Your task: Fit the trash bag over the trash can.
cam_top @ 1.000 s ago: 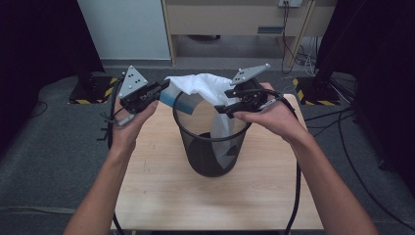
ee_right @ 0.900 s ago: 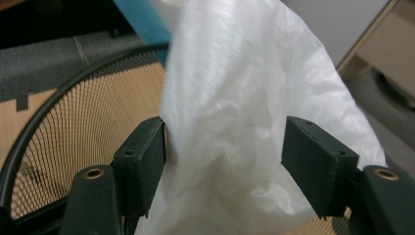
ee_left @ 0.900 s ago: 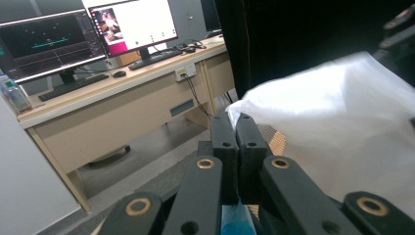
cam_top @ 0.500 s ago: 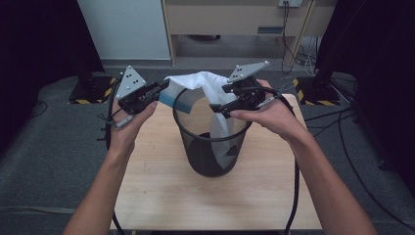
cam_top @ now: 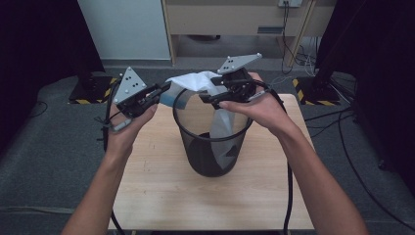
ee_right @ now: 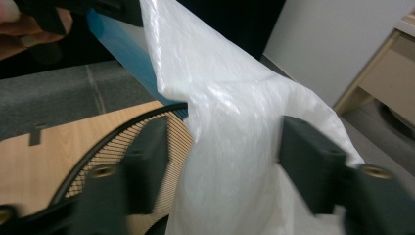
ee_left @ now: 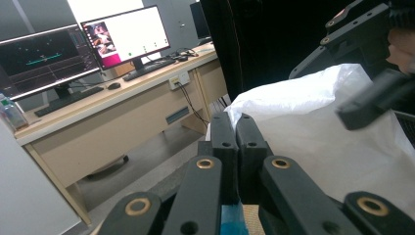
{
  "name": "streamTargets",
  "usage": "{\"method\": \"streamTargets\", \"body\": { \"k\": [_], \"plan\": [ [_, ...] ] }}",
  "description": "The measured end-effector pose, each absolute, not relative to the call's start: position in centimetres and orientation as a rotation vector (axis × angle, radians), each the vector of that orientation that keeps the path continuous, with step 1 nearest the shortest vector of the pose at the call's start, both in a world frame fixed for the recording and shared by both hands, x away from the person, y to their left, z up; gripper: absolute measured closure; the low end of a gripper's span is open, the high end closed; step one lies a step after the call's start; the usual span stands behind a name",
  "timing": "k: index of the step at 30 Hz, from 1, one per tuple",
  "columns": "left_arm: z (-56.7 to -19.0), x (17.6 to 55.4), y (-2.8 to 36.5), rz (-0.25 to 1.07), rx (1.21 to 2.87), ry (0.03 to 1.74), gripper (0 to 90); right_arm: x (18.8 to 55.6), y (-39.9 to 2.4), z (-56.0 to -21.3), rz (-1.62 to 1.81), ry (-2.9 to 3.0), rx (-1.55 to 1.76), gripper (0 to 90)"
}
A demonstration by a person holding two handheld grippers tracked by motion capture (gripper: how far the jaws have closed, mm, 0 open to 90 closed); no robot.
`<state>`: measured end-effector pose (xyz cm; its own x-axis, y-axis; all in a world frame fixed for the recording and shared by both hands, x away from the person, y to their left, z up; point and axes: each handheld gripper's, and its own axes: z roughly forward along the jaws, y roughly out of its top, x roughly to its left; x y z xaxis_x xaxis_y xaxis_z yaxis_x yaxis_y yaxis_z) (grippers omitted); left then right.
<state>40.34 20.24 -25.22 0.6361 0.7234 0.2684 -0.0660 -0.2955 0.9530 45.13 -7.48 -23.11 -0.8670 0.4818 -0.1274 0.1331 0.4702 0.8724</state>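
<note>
Two hand-held grippers are seen at the rim of a black mesh wastebasket (cam_top: 211, 147) that stands upright near the middle of a light wooden bench (cam_top: 161, 196). A white plastic bag (cam_top: 208, 83) is draped over the far rim of the basket, part of it hanging down inside along the mesh wall and part bunched up above the rim. The left gripper (cam_top: 164, 90) is held at the basket's left side, its fingers (ee_left: 235, 147) clenched on the bag's edge, where a blue strip (ee_right: 122, 49) of the bag is pinched. The right gripper (cam_top: 210, 99) is held over the rim from the right, and its fingers (ee_right: 308, 152) have just been closing; they are parted, with the white film (ee_right: 230, 147) between them, the right-hand one touching it, but no firm pinch can be made out. A desk with lit monitors (ee_left: 83, 44) is seen in the background of the left gripper view.
</note>
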Motion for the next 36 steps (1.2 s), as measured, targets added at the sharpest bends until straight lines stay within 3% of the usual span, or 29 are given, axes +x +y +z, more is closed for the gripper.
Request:
{"method": "streamTargets", "body": {
  "k": [1,2,3,4,7,9,13,21,24,30,36],
  "plan": [
    [-25.3,40.3,20.3,0.855,1.704,0.54,87.3,45.1,-7.3,-23.0,1.361,2.381,0.486,59.0],
    [-25.5,40.3,20.4,0.857,1.708,0.542,87.3,45.1,-7.3,-23.0,1.361,2.381,0.486,59.0],
    [-25.6,40.3,20.4,0.864,1.714,0.542,86.5,45.1,-7.2,-23.1,1.353,2.385,0.49,67.0],
    [-26.0,40.3,20.6,0.866,1.727,0.54,84.5,45.3,-7.2,-23.1,1.358,2.399,0.494,82.7],
    [-26.5,40.3,20.7,0.866,1.732,0.54,82.0,45.5,-7.3,-23.1,1.36,2.409,0.517,89.5],
    [-27.2,40.4,20.7,0.861,1.731,0.551,73.1,45.9,-7.6,-23.2,1.359,2.41,0.546,90.0],
    [-28.5,40.5,21.0,0.864,1.731,0.568,66.2,46.2,-7.9,-23.2,1.353,2.402,0.579,90.0],
    [-30.3,40.8,22.0,0.837,1.721,0.593,63.4,46.2,-9.0,-23.2,1.355,2.4,0.604,90.0],
    [-30.7,40.7,22.0,0.814,1.723,0.574,65.8,46.2,-9.4,-23.4,1.348,2.408,0.612,90.0],
    [-30.2,40.5,22.1,0.795,1.697,0.565,82.4,46.0,-9.1,-24.8,1.28,2.492,0.616,90.0],
    [-29.1,40.0,23.3,0.823,1.613,0.597,85.2,45.3,-8.0,-24.9,1.298,2.535,0.55,90.0]
  ]
}}
